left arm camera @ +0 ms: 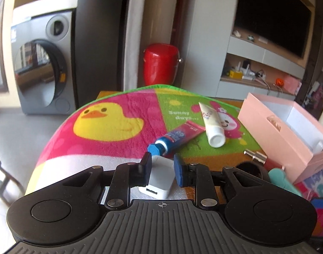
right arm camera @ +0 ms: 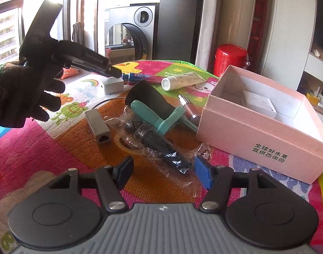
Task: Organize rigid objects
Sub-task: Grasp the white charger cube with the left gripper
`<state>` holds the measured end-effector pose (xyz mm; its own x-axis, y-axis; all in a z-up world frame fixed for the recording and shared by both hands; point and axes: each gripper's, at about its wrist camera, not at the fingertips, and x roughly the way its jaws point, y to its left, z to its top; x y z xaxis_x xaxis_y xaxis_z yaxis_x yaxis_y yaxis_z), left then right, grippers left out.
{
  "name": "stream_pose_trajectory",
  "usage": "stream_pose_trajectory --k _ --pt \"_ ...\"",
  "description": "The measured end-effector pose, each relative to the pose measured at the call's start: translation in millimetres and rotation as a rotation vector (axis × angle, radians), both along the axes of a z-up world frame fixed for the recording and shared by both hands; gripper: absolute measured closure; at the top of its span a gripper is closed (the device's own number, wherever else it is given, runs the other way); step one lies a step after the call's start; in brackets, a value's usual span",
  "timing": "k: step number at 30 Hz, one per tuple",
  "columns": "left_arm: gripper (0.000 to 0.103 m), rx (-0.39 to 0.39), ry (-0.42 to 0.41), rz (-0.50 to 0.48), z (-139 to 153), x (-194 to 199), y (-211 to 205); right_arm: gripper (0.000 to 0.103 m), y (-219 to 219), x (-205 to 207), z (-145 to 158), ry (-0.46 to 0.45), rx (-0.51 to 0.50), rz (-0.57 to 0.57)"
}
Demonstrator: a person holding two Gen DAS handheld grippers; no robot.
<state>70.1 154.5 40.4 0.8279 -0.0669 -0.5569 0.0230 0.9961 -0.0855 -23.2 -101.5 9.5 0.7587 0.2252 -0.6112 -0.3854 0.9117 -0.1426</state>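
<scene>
A white USB charger cube (left arm camera: 160, 176) lies on the colourful mat between the fingers of my left gripper (left arm camera: 162, 165), which stand a little wider than the cube with small gaps on both sides. It also shows in the right wrist view (right arm camera: 111, 85), under the left gripper's tip (right arm camera: 113, 73). My right gripper (right arm camera: 163, 170) is open and empty, hovering over a black item in a clear plastic wrap (right arm camera: 159, 146). An open pink box (right arm camera: 265, 131) at the right holds a white square item (right arm camera: 260, 103).
On the mat lie a red-blue tube (left arm camera: 178, 136), a cream tube (left arm camera: 211, 124), a teal-handled tool (right arm camera: 153, 114), a grey network adapter (right arm camera: 98, 127) and a pink bottle with a metal cap (left arm camera: 260, 158). A red bin (left arm camera: 161, 63) and a washing machine (left arm camera: 42, 63) stand behind.
</scene>
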Motion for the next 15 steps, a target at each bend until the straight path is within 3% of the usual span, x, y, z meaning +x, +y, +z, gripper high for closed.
stream_pose_trajectory --k 7,12,15 --pt "0.077 0.063 0.039 -0.194 2.5 3.7 -11.0 0.036 0.9 -0.3 -0.5 0.002 -0.002 0.004" --pt "0.075 0.249 0.001 -0.16 -4.2 -3.1 -22.4 0.035 1.3 -0.4 -0.8 0.002 -0.004 0.005" --pt "0.071 0.267 -0.001 -0.157 -5.7 -4.5 -18.1 0.035 1.2 -0.2 -0.8 0.002 -0.004 0.005"
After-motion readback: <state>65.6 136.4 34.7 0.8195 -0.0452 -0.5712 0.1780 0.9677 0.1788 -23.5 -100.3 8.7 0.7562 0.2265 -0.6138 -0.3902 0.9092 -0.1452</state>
